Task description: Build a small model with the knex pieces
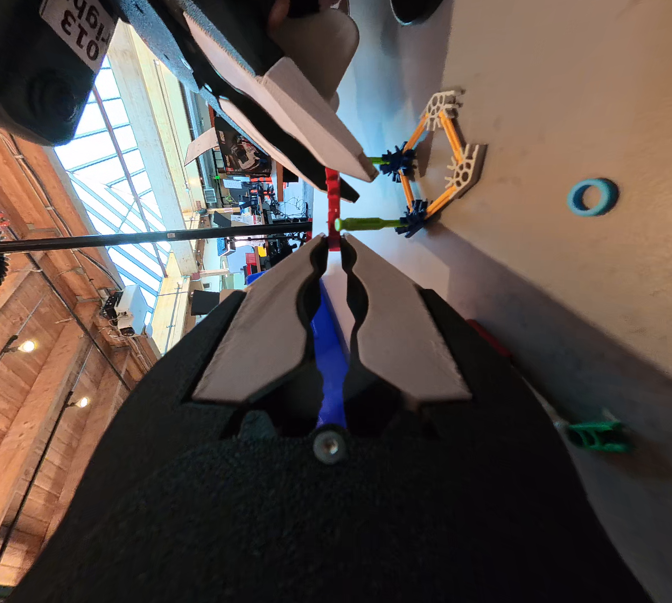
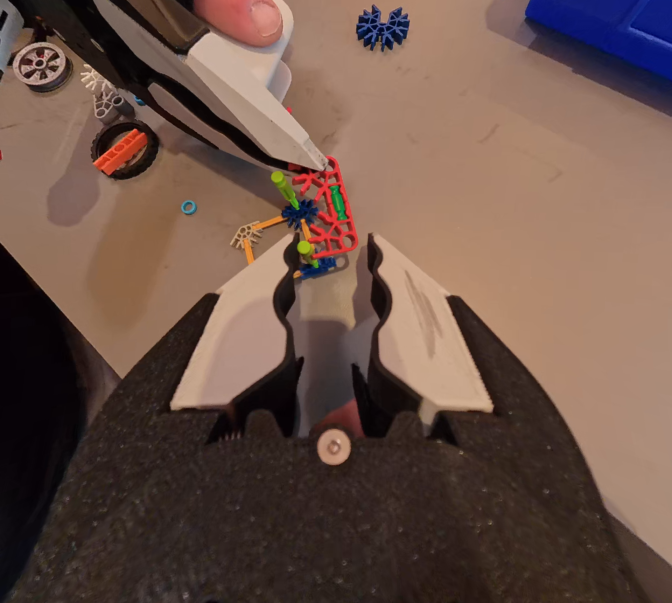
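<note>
The left tool (image 1: 333,238) is closed on a red connector piece (image 2: 329,207), held above the rod frame (image 2: 287,225) on the table (image 2: 472,185). The right tool (image 2: 331,240) is open, empty, just beside the frame's lime rods (image 2: 307,252).

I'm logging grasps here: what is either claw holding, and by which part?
The left claw pinches the red plastic connector by one end corner. The right claw is open and holds nothing.
</note>
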